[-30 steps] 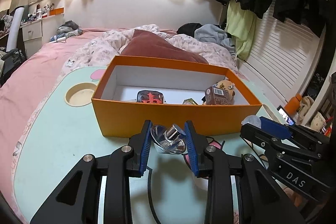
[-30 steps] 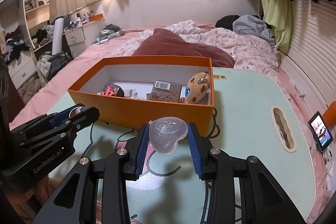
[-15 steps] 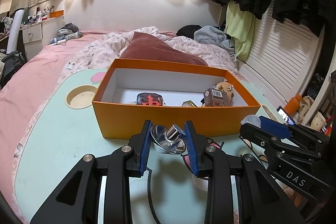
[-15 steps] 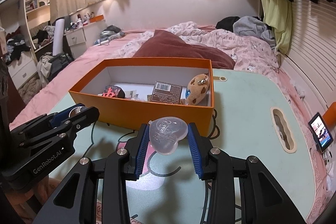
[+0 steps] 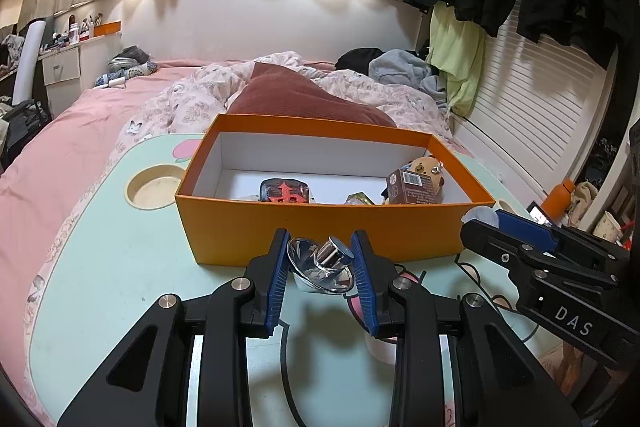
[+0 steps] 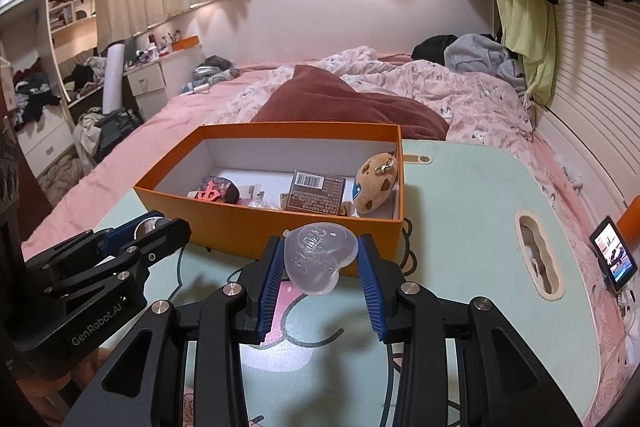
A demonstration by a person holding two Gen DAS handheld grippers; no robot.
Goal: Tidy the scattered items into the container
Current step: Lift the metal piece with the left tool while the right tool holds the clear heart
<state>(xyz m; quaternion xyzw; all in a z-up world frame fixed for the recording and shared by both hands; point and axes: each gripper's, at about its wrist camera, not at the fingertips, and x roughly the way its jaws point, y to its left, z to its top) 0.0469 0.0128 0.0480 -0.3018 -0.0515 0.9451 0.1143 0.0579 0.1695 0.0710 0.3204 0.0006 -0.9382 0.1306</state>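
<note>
Fingers of the left gripper (image 5: 322, 265) clamp a shiny metal top (image 5: 323, 265); the right gripper (image 6: 320, 259) pinches a clear heart-shaped case (image 6: 320, 255). Both loads hang short of the orange box (image 5: 320, 227) ahead; carrying them forward over its near wall comes next.

Across the last second we saw almost nothing change: only the orange box (image 5: 320, 231) sat a touch lower and nearer in the left wrist view than it had a second earlier.

Ahead of your left gripper (image 5: 321, 257), the orange box (image 5: 320, 231)'s near wall hid the lower parts of its contents. Your grippers' rear ends were cut off at the bottom edges. Right of your right gripper (image 6: 320, 259), the small screen (image 6: 614, 259) was too small to read.
</note>
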